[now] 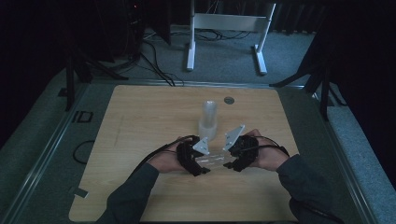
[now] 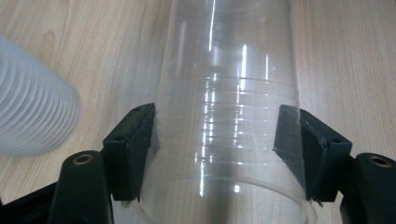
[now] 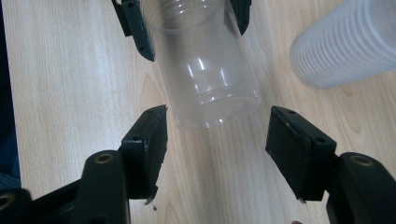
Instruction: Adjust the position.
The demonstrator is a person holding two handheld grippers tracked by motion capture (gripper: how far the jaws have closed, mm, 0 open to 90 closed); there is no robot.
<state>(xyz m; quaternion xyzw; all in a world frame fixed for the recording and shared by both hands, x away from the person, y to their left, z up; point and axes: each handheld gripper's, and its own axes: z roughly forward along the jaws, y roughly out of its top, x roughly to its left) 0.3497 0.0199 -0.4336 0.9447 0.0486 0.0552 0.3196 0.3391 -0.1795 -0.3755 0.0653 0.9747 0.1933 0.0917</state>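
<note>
1. The clear cup (image 2: 226,126) lies on its side, held just above the bench (image 1: 140,116) near the middle of its near edge, between the two grippers.
2. Its long axis runs from one gripper toward the other: the open mouth faces the left gripper (image 2: 219,154), and the closed base (image 3: 217,109) points at the right gripper (image 3: 215,154).
3. The left gripper's jaws stand one on each side of the cup near its rim, pads pressed against the wall. This gripper has hold of the cup.
4. The right gripper's jaws are parted a little wider than the cup's base and hold nothing. The base sits just ahead of the jaw tips, slightly toward the left jaw, and no pad touches it.
5. So the cup lies straight ahead of the right gripper, base first. My judgement is that a short push along the axis would bring the base between its jaws, if a handover is meant.
6. Farther out, a stack of ribbed cups (image 1: 208,119) stands upright toward the bench's middle, just beyond the grippers and apart from the held cup.
</note>
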